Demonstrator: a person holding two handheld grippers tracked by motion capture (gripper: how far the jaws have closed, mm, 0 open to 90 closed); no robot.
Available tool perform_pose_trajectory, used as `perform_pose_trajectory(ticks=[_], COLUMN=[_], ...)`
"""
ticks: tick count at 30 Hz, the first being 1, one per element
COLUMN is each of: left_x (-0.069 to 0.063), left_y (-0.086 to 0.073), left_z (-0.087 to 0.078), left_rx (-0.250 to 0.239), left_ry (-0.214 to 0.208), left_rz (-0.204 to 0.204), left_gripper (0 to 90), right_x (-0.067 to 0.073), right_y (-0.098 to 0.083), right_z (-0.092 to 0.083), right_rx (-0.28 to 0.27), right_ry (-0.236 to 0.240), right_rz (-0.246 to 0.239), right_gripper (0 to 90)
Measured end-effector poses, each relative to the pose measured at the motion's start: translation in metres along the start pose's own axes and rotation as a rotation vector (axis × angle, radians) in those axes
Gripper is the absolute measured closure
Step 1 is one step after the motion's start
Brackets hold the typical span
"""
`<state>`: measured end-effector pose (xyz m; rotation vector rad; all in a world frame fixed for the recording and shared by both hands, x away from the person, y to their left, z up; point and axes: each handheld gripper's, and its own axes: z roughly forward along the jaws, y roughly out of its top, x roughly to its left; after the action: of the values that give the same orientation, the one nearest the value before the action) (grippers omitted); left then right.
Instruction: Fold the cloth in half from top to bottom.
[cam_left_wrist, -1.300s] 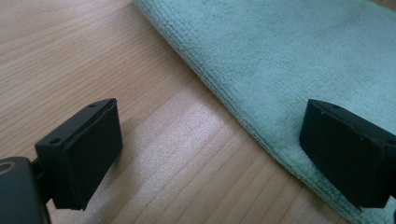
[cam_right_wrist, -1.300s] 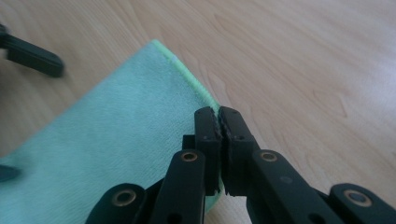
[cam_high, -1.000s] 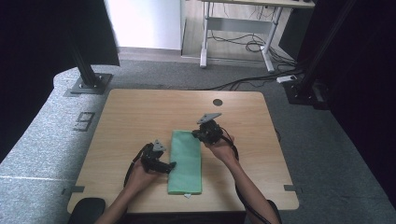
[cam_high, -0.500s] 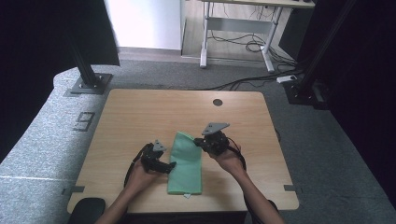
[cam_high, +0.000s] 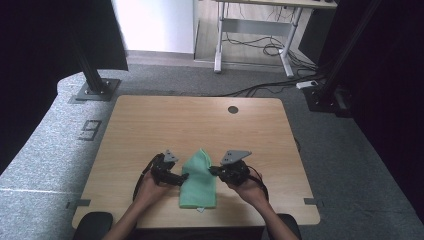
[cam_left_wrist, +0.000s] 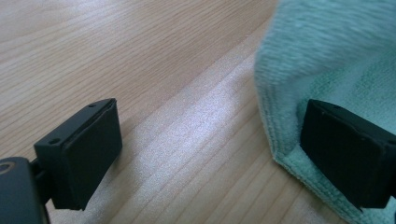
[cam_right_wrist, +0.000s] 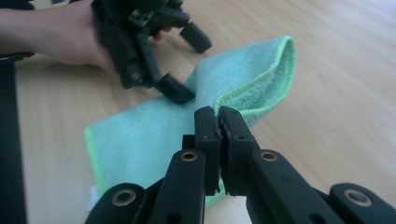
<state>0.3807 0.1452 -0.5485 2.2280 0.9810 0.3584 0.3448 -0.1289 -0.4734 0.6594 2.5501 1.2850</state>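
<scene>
On a wooden table (cam_high: 150, 125), our right gripper (cam_right_wrist: 217, 116) pinches the green microfibre cloth's (cam_high: 198, 180) edge to fold it, while our open left gripper (cam_high: 175, 176) pins the opposite side.

Right claw (cam_right_wrist: 218, 116) clamped on raised fold of green cloth (cam_right_wrist: 243, 74), cloth trailing onto tabletop (cam_right_wrist: 345, 70), left claw (cam_right_wrist: 184, 65) open at cloth's far edge

Counter (cam_high: 150, 125): light wood grain, rounded corners, one round dark grommet hole (cam_high: 233, 109) near its far edge. Grey carpet floor (cam_high: 45, 150) around it, marked with a pale figure 9 (cam_high: 90, 130) beyond the left edge. Black stand base (cam_high: 94, 90) past the far left corner. White-framed desk (cam_high: 255, 30) with loose cables (cam_high: 260, 47) beyond the far edge.
</scene>
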Motion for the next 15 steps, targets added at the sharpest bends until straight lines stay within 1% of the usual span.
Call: perform_pose_trajectory(ticks=[5, 9, 15], left_x=[0.0, 0.0, 0.0], left_y=[0.0, 0.0, 0.0], left_z=[0.0, 0.0, 0.0], left_rx=[-0.001, -0.002, -0.002], left_ry=[0.0, 0.001, 0.001], left_rz=[-0.001, -0.001, -0.002], left_gripper=[5.5, 5.5, 5.4], right_x=[0.011, 0.02, 0.027], right_y=[-0.014, -0.026, -0.041], right_z=[0.001, 0.005, 0.014], right_rx=[0.005, 0.026, 0.062], right_ry=[0.022, 0.035, 0.053], right_rz=[0.016, 0.024, 0.045], right_gripper=[85.9, 85.8, 85.5])
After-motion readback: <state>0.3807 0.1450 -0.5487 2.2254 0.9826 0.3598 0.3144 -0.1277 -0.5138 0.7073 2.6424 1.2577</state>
